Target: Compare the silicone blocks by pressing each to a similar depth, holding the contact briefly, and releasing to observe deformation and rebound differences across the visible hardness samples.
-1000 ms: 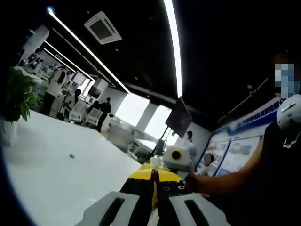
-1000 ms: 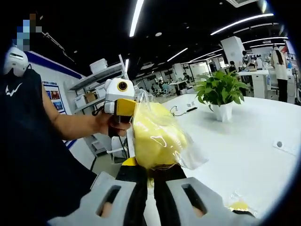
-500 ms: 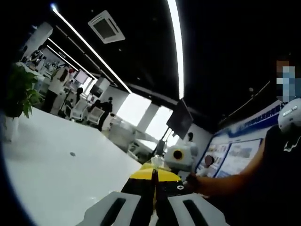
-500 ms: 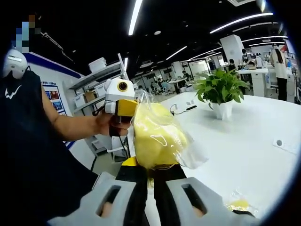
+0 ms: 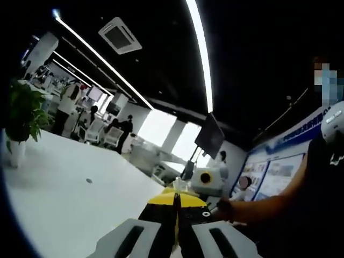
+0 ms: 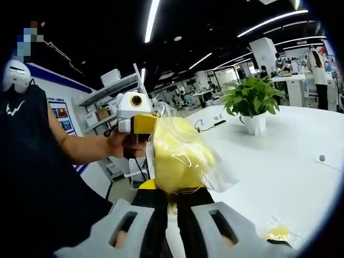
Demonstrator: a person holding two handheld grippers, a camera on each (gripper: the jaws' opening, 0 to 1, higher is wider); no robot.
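Little has shifted over the last second: my hands have drifted slightly, so the room slides a touch in both views, while the bagged yellow block (image 6: 180,156) stays pinched between my two claws.

Nearest to me, my right gripper (image 6: 172,200) is clamped on the bag's lower edge, jaws pressed together with the plastic caught between them. Just beyond its tips the block bulges upward, a soft rounded lump in a clear, shiny wrapper. On the far side my left gripper (image 6: 141,124) bites the bag's upper edge; in the left gripper view its jaws are likewise drawn tight on a thin yellow sliver (image 5: 175,200).

I judge the sample light and squashy, and the film slippery, so I'd grip the plastic margin, not the body, and press on the broad middle.

Beyond, to my right, a second bagged yellow piece (image 6: 278,233) lies on the white table (image 6: 301,183), well apart. Farther off stands a potted plant (image 6: 252,105), then desks and people.
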